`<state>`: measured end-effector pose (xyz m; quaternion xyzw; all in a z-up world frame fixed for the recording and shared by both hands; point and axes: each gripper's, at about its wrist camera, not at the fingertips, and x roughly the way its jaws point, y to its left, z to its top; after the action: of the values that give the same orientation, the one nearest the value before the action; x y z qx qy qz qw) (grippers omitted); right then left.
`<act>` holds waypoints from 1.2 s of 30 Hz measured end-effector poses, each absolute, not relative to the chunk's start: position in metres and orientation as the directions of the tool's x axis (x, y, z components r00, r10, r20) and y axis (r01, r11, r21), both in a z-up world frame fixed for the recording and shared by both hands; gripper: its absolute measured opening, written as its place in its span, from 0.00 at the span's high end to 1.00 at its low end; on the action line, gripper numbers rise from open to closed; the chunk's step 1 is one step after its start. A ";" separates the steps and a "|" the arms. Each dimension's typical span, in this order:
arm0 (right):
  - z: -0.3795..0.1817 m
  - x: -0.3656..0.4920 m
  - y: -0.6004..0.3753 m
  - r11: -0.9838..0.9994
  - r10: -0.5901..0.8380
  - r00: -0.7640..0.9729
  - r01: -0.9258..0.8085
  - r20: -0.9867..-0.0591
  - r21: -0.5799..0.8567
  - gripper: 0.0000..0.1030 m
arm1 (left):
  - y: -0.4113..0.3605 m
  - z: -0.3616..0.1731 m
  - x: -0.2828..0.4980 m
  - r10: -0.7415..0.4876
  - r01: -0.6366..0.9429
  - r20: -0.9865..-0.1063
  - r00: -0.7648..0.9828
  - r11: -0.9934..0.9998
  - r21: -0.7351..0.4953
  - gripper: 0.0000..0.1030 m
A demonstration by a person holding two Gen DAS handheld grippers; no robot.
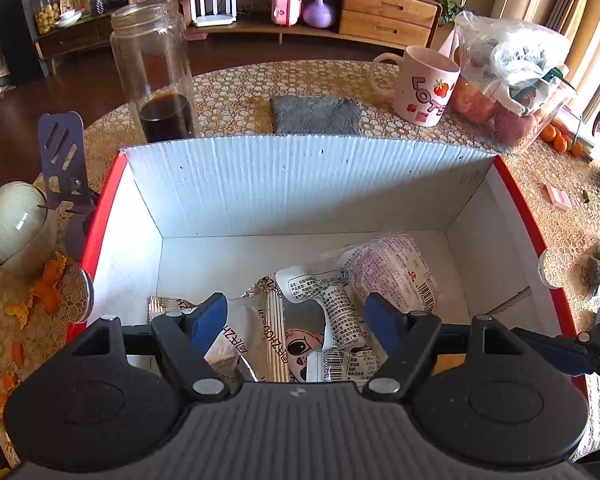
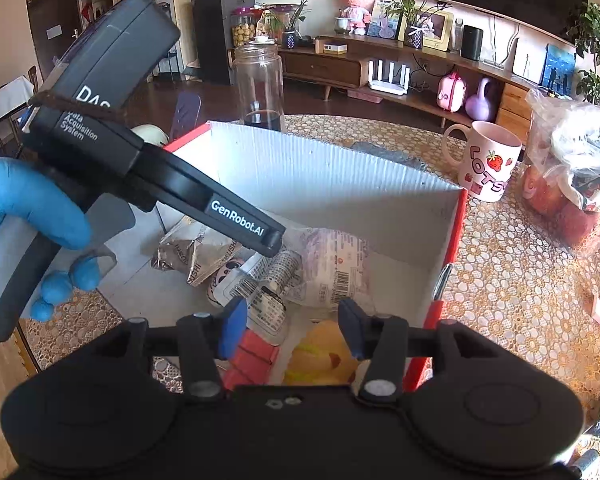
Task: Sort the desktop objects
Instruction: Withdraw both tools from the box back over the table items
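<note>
A red cardboard box (image 1: pixel 300 184) with a white inside stands on the table and holds several snack packets (image 1: pixel 276 320), among them a pale purple-printed packet (image 1: pixel 388 268). My left gripper (image 1: pixel 296 320) hangs open and empty over the box's near side, above the packets. In the right wrist view the same box (image 2: pixel 340 184) shows with the packets (image 2: pixel 260 280) and a yellow packet (image 2: pixel 320 356) at its near end. My right gripper (image 2: pixel 292 332) is open and empty just above the yellow packet. The left gripper's body (image 2: pixel 148 160), held by a blue-gloved hand, reaches over the box.
Behind the box stand a glass jar with dark liquid (image 1: pixel 156 76), a grey cloth (image 1: pixel 316 114), a pink strawberry mug (image 1: pixel 424 86) and a plastic bag of fruit (image 1: pixel 508 80). A cream round bin (image 1: pixel 14 228) and orange peel (image 1: pixel 44 292) lie left. A small pink item (image 1: pixel 558 196) lies right.
</note>
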<state>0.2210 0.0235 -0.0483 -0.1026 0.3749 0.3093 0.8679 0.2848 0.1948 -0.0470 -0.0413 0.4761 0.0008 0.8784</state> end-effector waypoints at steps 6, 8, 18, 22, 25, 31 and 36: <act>-0.033 0.211 0.014 0.786 0.474 0.543 -0.616 -0.694 0.056 0.50 | 0.192 -0.023 0.262 -0.028 -0.049 -0.792 0.610 0.996 -0.073 0.27; -0.028 0.205 0.009 0.787 0.475 0.552 -0.614 -0.685 0.051 0.48 | 0.190 -0.015 0.253 -0.026 -0.046 -0.777 0.629 0.997 -0.070 0.27; -0.006 0.175 -0.018 0.787 0.498 0.587 -0.615 -0.639 0.049 0.31 | 0.165 0.016 0.208 -0.054 -0.001 -0.717 0.695 0.997 -0.076 0.27; 0.002 0.163 -0.033 0.792 0.508 0.605 -0.608 -0.613 0.057 0.23 | 0.151 0.023 0.191 -0.081 0.023 -0.701 0.708 0.996 -0.092 0.25; 0.007 0.155 -0.047 0.797 0.511 0.622 -0.601 -0.594 0.057 0.18 | 0.139 0.026 0.180 -0.098 0.041 -0.694 0.713 0.994 -0.098 0.24; 0.010 0.145 -0.077 0.815 0.509 0.645 -0.575 -0.569 0.076 0.14 | 0.110 0.027 0.163 -0.113 0.086 -0.680 0.725 0.994 -0.074 0.11; 0.006 0.140 -0.107 0.834 0.495 0.660 -0.543 -0.566 0.097 0.13 | 0.082 0.025 0.153 -0.140 0.124 -0.668 0.731 0.990 -0.072 0.01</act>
<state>0.1404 -0.1068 0.0064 -0.0403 0.2981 0.2851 0.9101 0.1527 0.0819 0.0252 -0.0111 0.3598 -0.0708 0.9303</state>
